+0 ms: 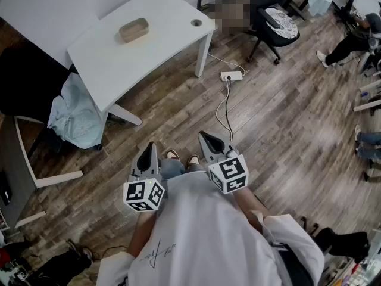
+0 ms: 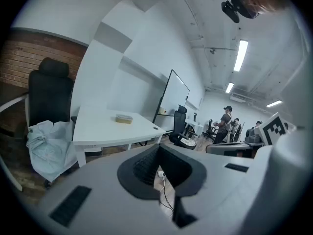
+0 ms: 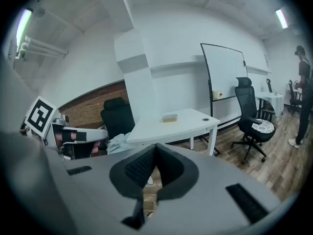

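The left gripper (image 2: 159, 149) has its jaws pressed together at the tips with nothing between them, and the right gripper (image 3: 155, 147) is clenched in the same way, also empty. Both are held side by side close to the person's body, above the wooden floor (image 1: 286, 118), with the jaws pointing forward. The tan block (image 1: 133, 30) lies well apart from both pairs of jaws, ahead of them and somewhat to the left. It lies flat on the white counter (image 1: 161, 52), roughly in the middle of the top. Between the jaws and the counter, a white power strip (image 1: 231, 75) lies on the floor beside the counter's leg, and its cable (image 1: 225, 109) runs back toward the right gripper. A pale blue cloth (image 1: 74, 112) hangs at the counter's left end, and a black office chair (image 1: 271, 16) stands beyond its right end.
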The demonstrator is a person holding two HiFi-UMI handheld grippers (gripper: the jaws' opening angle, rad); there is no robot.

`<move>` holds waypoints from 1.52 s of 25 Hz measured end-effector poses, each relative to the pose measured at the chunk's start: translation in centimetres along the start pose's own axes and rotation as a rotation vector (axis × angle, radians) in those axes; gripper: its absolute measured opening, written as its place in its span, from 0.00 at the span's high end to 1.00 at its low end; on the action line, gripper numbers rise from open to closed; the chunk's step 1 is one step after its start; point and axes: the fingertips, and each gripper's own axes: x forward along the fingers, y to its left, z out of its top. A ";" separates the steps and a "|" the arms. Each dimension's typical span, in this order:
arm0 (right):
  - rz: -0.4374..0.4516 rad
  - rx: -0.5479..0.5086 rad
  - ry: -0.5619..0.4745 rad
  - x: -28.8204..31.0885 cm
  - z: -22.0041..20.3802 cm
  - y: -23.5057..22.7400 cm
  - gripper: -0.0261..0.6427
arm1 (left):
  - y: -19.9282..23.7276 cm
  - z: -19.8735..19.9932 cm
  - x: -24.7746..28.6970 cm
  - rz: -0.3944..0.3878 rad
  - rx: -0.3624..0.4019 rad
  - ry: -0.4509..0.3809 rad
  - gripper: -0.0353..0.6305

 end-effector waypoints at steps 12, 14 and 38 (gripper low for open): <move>0.018 0.036 -0.021 -1.2 -0.5 1.5 0.94 | -1.1 -1.1 -1.7 -0.005 0.006 0.026 0.94; 0.023 0.044 -0.015 -1.6 -1.1 1.5 0.94 | -1.5 -1.5 -1.8 -0.010 0.008 0.032 0.94; 0.054 0.078 0.044 3.8 -0.1 -0.7 0.94 | -0.2 0.5 4.1 -0.041 0.033 0.066 0.94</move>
